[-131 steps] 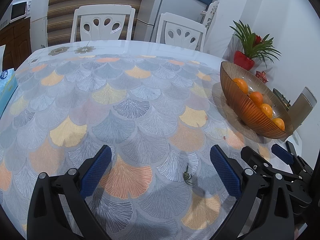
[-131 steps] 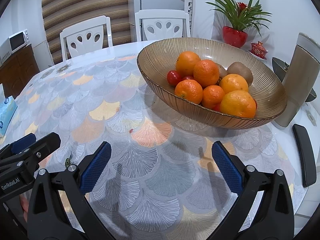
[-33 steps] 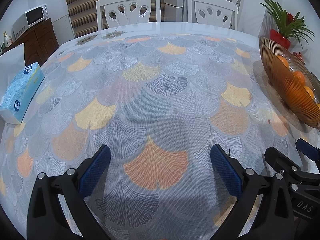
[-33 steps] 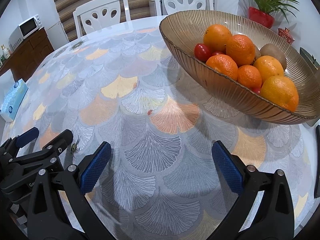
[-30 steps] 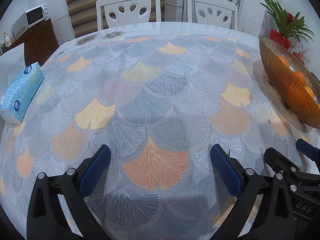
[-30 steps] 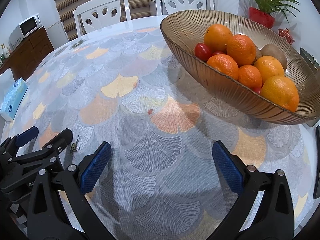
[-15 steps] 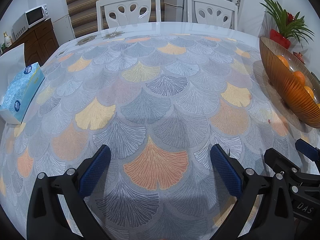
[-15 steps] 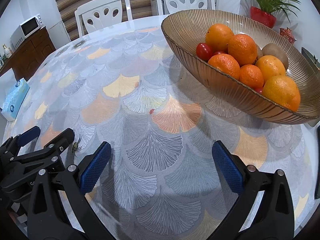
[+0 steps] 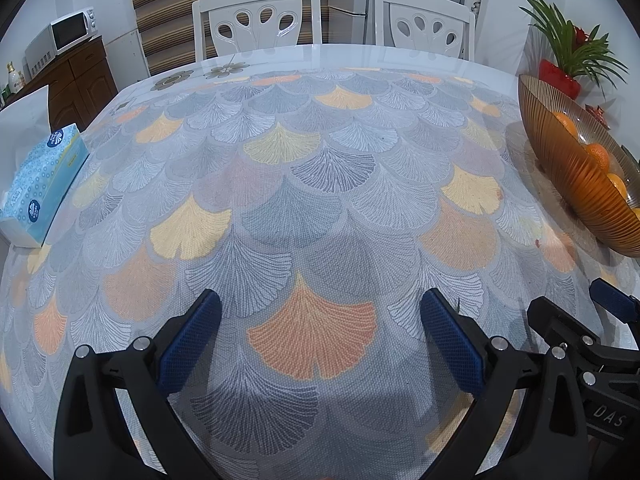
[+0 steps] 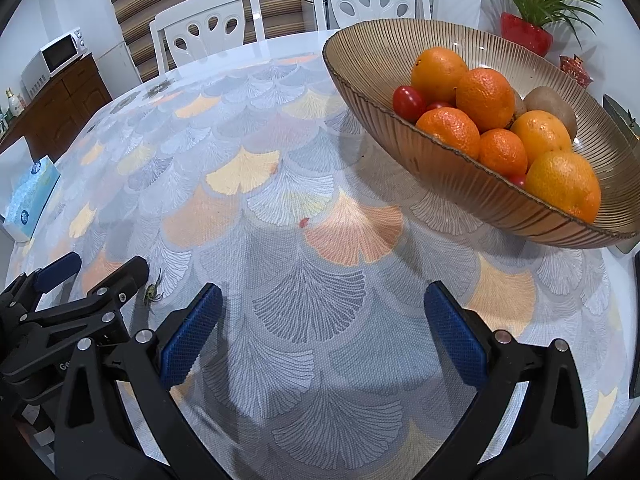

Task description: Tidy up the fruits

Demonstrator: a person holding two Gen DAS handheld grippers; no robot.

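A ribbed amber glass bowl (image 10: 384,92) stands on the patterned tablecloth at the right. It holds several oranges (image 10: 484,98), cherry tomatoes (image 10: 408,98) and a kiwi (image 10: 550,106). In the left wrist view the bowl (image 9: 576,184) sits at the far right edge. My left gripper (image 9: 320,336) is open over bare cloth near the front edge, nothing between its fingers. My right gripper (image 10: 324,332) is also open and empty, in front of and left of the bowl. A small green fruit stem (image 10: 152,292) lies on the cloth between the two grippers.
A blue tissue box (image 9: 40,184) rests at the table's left edge. Two white chairs (image 9: 256,20) stand behind the table. A potted plant in a red pot (image 10: 526,36) is behind the bowl. A dark object (image 10: 634,320) lies at the far right edge.
Over the last second almost nothing moved. The right wrist view drifted very slightly; both grippers stay open and empty.
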